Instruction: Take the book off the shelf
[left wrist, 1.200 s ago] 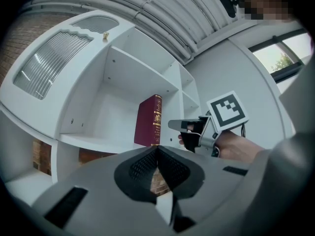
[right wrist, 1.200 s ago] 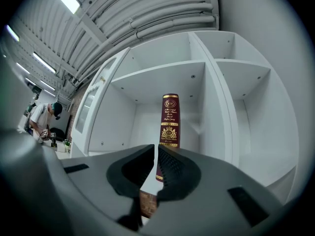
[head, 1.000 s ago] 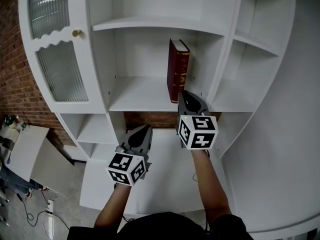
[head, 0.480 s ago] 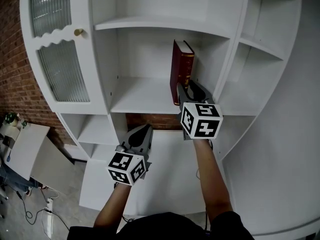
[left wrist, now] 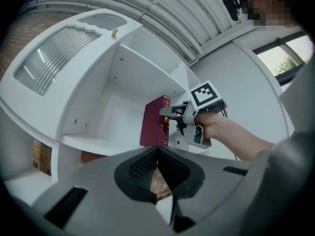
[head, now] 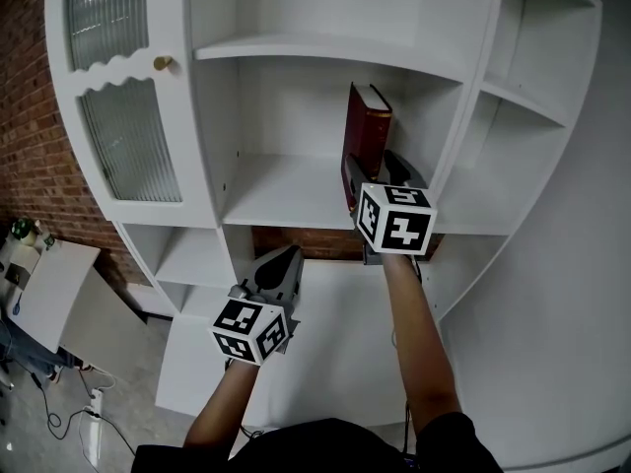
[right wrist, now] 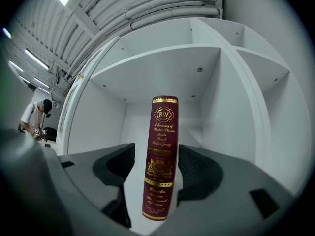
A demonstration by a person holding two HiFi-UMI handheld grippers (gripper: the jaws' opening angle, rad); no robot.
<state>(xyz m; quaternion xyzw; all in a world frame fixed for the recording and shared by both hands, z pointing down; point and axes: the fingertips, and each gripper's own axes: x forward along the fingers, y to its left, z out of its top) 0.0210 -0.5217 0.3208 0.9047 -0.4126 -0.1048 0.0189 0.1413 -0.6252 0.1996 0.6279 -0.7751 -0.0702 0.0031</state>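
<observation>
So the upright book (right wrist: 161, 146) on the shelf (head: 276, 190) is straddled spine-first by the right gripper (head: 372, 166), jaws just opened wide, nothing gripped yet; the shut left gripper (head: 279, 261) is parked farther off.

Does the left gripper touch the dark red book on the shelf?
Apart. The head view shows the left gripper below the shelf board, with a wide gap to the book, which stands on that board.

The spine of the book (right wrist: 160, 166) bears a gold "RW"; script beneath it is illegible.
</observation>
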